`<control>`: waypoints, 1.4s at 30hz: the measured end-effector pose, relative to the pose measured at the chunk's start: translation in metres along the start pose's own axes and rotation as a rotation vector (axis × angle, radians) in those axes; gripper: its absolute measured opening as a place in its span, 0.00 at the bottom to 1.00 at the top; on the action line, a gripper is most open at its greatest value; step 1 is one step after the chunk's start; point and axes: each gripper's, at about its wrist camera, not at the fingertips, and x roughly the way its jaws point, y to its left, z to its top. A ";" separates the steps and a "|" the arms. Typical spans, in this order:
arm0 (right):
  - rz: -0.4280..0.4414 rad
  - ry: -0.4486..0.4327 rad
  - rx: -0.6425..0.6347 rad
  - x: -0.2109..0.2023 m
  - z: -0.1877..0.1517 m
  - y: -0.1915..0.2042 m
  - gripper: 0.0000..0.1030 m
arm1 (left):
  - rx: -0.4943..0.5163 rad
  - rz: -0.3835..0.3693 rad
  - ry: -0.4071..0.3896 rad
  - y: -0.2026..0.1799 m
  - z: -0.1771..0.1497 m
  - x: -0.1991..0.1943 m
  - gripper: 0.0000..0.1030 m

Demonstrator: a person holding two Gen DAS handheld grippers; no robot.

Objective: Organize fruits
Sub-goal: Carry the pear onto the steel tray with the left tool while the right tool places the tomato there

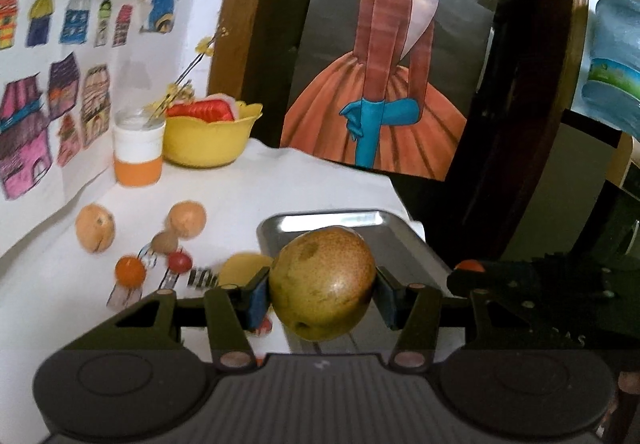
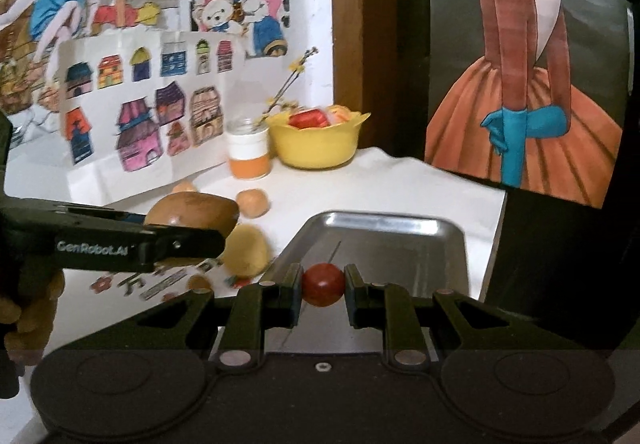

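Left wrist view: left gripper [image 1: 322, 294] pinches a green-brown pear [image 1: 322, 283] between both blue pads, held in the air over the near end of the metal tray [image 1: 404, 240]. Tray sits at the right edge of the white-covered bench [image 1: 280, 180]. Loose fruit left of the tray: two pale oranges [image 1: 95, 228], a small brown fruit [image 1: 164, 242], an orange tomato [image 1: 130, 271], a red tomato [image 1: 179, 261], a yellow fruit [image 1: 240, 270] just behind the left pad. Yellow bowl [image 1: 210, 138] and an orange-banded jar [image 1: 139, 152] stand at the back by the wall drawings. Right gripper shows at far right, dark, an orange-red bit at its tip. Right wrist view: right gripper [image 2: 323, 286] is clamped on a small red tomato [image 2: 323, 284], raised over the tray's [image 2: 400, 244] near-left part; tray looks empty. Left gripper [image 2: 176, 240] enters from the left carrying the pear [image 2: 192, 212], seen side-on. Yellow fruit [image 2: 245, 250] lies beside the tray's left edge, one pale orange [image 2: 252, 203] further back.
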 end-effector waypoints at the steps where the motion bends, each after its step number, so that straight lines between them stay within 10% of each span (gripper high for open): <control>1: -0.004 0.000 -0.008 0.005 0.004 -0.003 0.22 | 0.002 -0.001 -0.002 0.000 0.004 0.006 0.56; 21: -0.017 0.100 -0.028 0.150 0.042 -0.071 0.22 | -0.066 -0.021 0.071 0.032 0.038 0.148 0.56; 42: -0.039 0.226 -0.032 0.180 0.023 -0.082 0.23 | -0.017 0.022 0.210 0.015 0.026 0.179 0.56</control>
